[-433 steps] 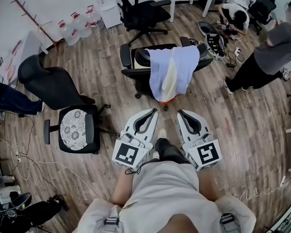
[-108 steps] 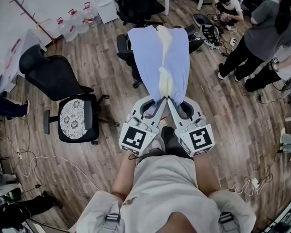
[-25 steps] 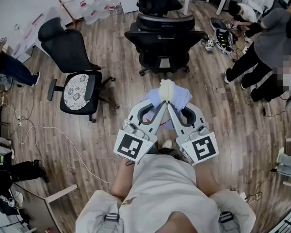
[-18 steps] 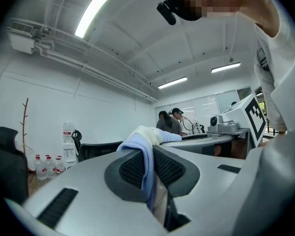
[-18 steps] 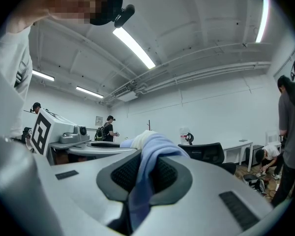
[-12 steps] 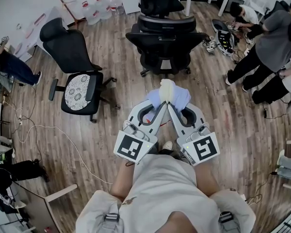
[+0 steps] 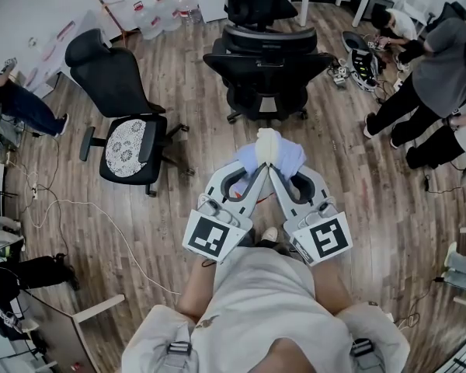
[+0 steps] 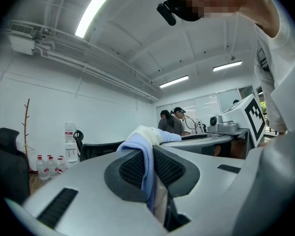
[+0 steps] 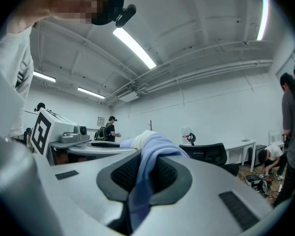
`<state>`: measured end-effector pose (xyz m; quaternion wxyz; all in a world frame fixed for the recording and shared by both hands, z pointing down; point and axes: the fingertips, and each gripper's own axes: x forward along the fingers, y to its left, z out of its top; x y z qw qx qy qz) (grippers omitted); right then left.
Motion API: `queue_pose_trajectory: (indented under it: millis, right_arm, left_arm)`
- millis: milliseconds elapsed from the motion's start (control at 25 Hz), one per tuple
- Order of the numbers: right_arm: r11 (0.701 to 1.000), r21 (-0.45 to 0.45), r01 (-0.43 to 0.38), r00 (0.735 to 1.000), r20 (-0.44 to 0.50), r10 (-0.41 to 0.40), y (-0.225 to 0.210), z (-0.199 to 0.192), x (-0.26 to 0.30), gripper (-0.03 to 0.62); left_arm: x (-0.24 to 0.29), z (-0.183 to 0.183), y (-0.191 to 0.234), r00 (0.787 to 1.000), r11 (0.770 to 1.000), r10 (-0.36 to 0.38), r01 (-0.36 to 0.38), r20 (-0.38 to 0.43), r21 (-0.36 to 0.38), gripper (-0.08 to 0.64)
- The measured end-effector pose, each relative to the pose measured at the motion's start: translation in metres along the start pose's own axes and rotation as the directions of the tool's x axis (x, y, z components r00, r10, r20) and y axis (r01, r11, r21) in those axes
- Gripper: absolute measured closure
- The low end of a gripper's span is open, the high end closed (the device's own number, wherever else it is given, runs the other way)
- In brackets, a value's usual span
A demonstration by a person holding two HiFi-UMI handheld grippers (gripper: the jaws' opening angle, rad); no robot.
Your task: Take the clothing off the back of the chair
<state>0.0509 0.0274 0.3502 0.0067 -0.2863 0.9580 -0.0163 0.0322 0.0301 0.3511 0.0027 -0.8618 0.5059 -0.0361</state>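
The clothing (image 7: pixel 273 151) is soft, matt cloth, pale blue with a cream part, creased where it bunches. The left gripper (image 7: pixel 259 169) and right gripper (image 7: pixel 272 169) have smooth, matt grey plastic shells, and their jaws carry black, finely dimpled pads. The floor (image 7: pixel 188 76) is grained wood planking with a faint sheen. The far chair (image 7: pixel 268 61) looks matt black.
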Motion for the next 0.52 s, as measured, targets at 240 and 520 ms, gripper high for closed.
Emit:
queue_pose_trajectory:
  millis: [240, 520]
  right_arm:
    - [1.000, -0.006, -0.005, 1.000, 0.000, 0.005, -0.006, 0.003, 0.010, 0.541]
    - [1.000, -0.007, -0.003, 1.000, -0.006, 0.003, -0.009, 0.003, 0.016, 0.541]
  left_arm:
    - [0.007, 0.003, 0.009, 1.000, 1.000, 0.002, -0.002, -0.001, 0.000, 0.509]
    - [0.010, 0.002, 0.015, 1.000, 1.000, 0.000, 0.000, -0.004, -0.005, 0.509]
